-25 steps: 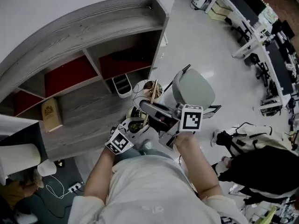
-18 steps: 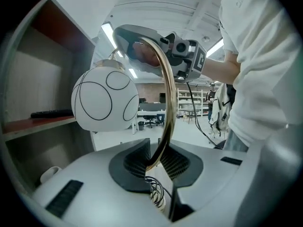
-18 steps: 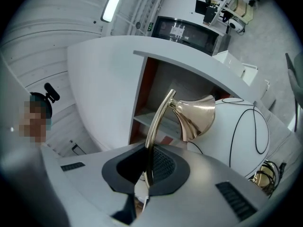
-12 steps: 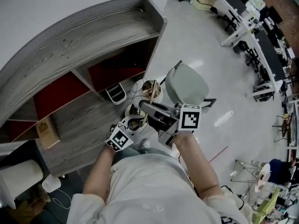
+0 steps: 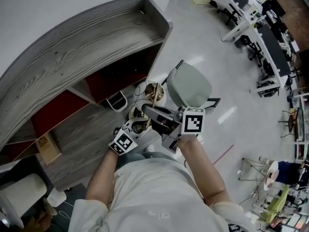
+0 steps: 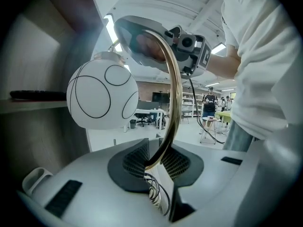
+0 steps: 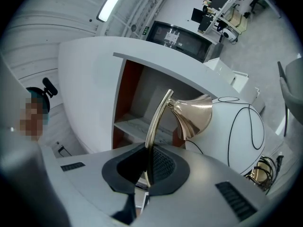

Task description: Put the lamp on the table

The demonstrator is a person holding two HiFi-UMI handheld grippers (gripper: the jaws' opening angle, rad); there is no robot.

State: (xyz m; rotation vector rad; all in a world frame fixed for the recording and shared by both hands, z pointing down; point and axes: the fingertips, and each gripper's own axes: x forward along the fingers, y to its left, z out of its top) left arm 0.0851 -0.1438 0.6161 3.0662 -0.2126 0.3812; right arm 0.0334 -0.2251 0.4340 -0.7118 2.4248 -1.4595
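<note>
Closest in: my left gripper has the lamp by its brass stem, pads close on both sides. Those jaws have just been opening a little. The gap is narrow with the stem between them, and a black cord is looped just below. My right gripper is clamped tight on the same stem.

The head view puts the left gripper and the right gripper before my chest. The lamp is in the air just past them, on no table yet.

Only the left gripper view shows the stem arching up and over to its left, with the white globe at the end. Only the right gripper view shows the brass cone joining stem to globe.

Long axis: the stem is roughly upright, leaning, and the globe end points toward the grey shelf. A grey chair stands beside the lamp on the floor. Desks are far off.
</note>
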